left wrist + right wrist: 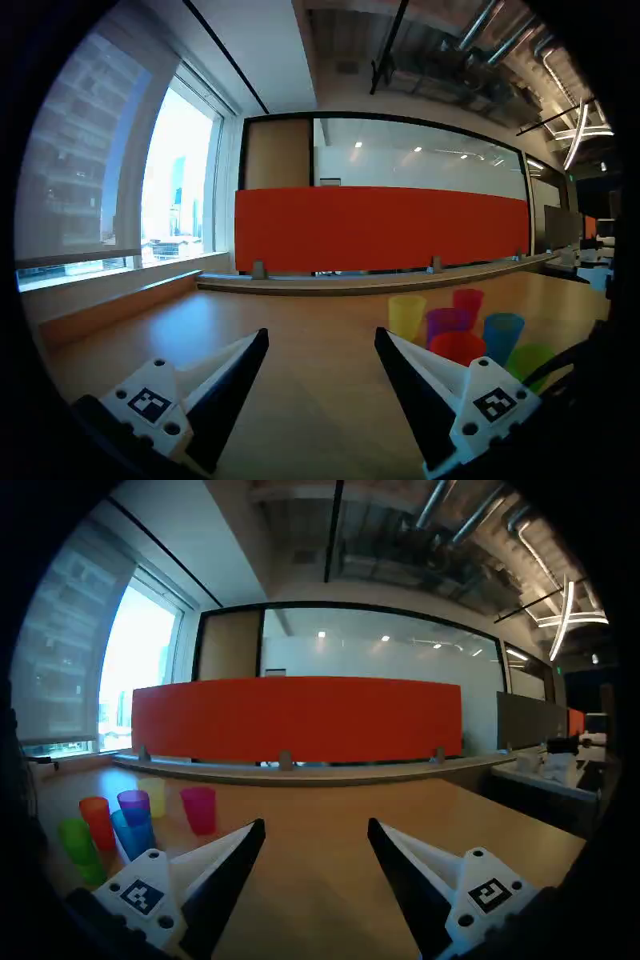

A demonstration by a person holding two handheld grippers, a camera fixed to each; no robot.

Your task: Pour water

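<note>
Several coloured plastic cups stand together on the wooden table (320, 384). In the left gripper view they sit to the right: a yellow cup (406, 316), a pink cup (468, 304), a purple cup (446, 323), a blue cup (502, 336), a red cup (458, 348) and a green cup (530, 362). My left gripper (322, 340) is open, with nothing between its fingers. In the right gripper view the same cluster is at the left: pink cup (198, 809), yellow cup (152, 794), purple cup (133, 802), blue cup (133, 832), red cup (97, 820), green cup (79, 846). My right gripper (314, 826) is open and empty.
An orange divider panel (380, 228) runs along the table's far edge. A large window (172, 200) and sill are on the left. More desks (552, 780) stand to the right. The tabletop (320, 856) ahead of both grippers is bare wood.
</note>
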